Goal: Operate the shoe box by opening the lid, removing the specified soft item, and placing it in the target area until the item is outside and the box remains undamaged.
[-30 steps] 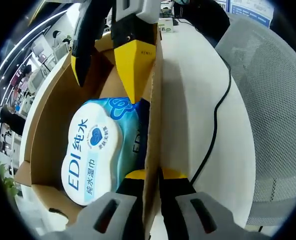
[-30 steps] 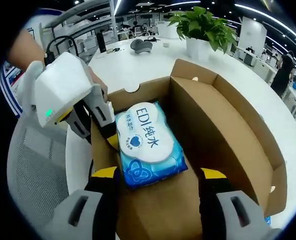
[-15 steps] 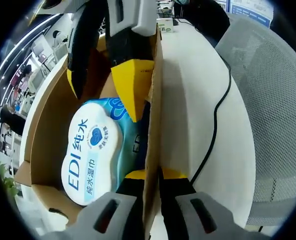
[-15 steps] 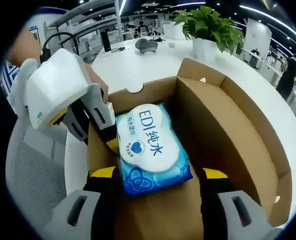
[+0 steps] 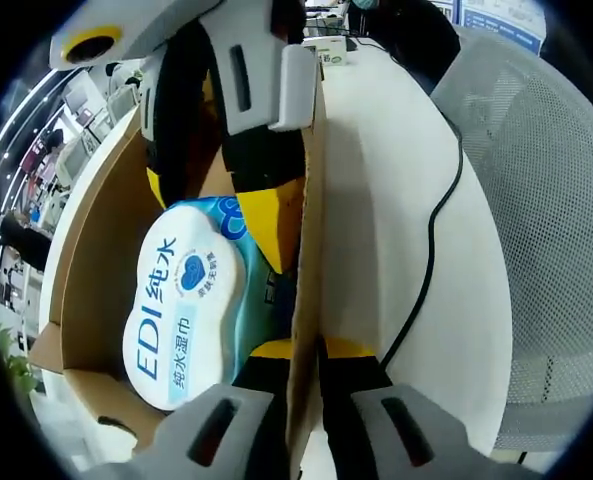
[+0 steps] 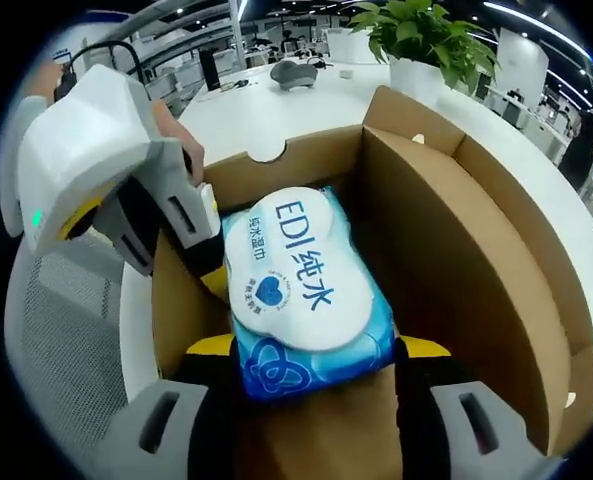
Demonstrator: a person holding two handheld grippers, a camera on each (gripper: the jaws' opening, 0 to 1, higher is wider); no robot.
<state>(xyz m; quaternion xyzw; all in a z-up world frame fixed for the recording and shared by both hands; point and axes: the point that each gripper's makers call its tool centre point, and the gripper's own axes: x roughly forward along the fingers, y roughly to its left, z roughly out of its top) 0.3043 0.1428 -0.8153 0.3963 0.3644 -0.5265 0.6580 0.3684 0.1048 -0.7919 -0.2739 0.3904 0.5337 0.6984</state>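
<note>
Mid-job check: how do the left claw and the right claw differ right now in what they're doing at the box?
The left claw is shut on the cardboard box, pinching its side wall, one finger inside and one outside. The right claw is open, reaching inside the box, with a finger on either side of the blue wet wipes pack, which is not yet clamped. The left claw only steadies the box; the right claw goes for the pack. Both have yellow fingertips.

Both views look closely into the open shoe box [image 5: 96, 300] from opposite ends, sharing its wipes pack [image 6: 301, 290].
</note>
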